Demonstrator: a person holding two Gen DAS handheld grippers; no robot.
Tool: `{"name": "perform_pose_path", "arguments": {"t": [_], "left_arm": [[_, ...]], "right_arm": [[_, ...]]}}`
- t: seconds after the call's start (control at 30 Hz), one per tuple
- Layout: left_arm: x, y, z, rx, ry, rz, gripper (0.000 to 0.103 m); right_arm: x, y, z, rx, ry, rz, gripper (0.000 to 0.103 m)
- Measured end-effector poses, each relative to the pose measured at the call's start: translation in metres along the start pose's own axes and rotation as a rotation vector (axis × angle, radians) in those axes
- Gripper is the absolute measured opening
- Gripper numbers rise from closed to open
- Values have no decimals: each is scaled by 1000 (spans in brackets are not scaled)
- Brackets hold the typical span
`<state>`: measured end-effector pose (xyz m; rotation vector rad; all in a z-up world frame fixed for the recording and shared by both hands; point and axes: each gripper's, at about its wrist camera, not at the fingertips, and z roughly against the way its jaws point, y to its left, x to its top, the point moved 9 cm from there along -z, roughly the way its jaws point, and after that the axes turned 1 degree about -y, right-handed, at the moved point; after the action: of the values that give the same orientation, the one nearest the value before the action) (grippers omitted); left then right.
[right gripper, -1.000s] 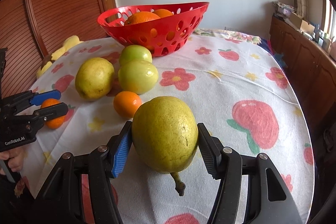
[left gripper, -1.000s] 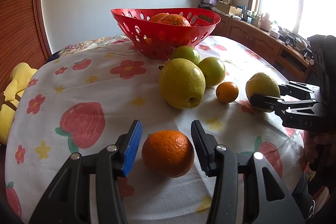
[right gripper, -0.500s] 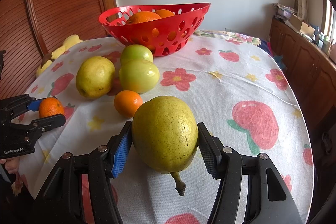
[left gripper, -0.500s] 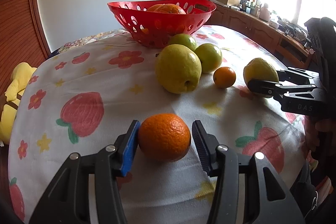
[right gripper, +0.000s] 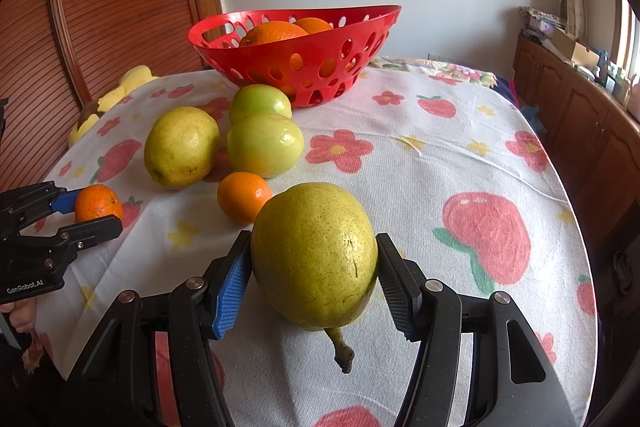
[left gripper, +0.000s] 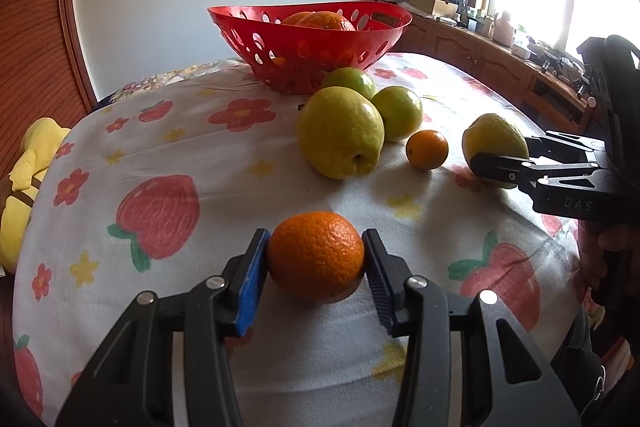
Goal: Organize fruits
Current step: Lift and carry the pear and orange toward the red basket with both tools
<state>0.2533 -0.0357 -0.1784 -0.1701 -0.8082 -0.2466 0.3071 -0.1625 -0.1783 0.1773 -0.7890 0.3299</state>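
My left gripper is shut on an orange held just above the tablecloth; the gripper and orange also show at the left of the right wrist view. My right gripper is shut on a yellow-green pear, stem pointing down; the pear also shows at the right of the left wrist view. A red perforated basket with oranges stands at the far side of the table. Between lie a large pear, two green apples and a small orange.
The round table has a flowered, strawberry-print cloth. A yellow plush toy sits off the left edge. Wooden cabinets with clutter run under the window at right. A wooden slatted wall stands behind.
My left gripper has closed onto the orange and lifted it slightly. My right gripper keeps hold of the pear and has barely moved.
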Motion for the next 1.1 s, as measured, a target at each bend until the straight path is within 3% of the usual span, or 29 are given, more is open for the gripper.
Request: {"name": "perform_pose_path", "arguments": {"t": [0.4,0.9,1.1], "left_arm": [[10,0,6,-14,-22,19,45],[67,-3,17,-25,-107,-33,45],[94,-1,19,-23,-144,-53,45]], "right_arm": [[0,0,1,0,-9,-4,62],[7,-2,14,-6,-56,11,62],[28,-10,23,12,-74,21,62]]}}
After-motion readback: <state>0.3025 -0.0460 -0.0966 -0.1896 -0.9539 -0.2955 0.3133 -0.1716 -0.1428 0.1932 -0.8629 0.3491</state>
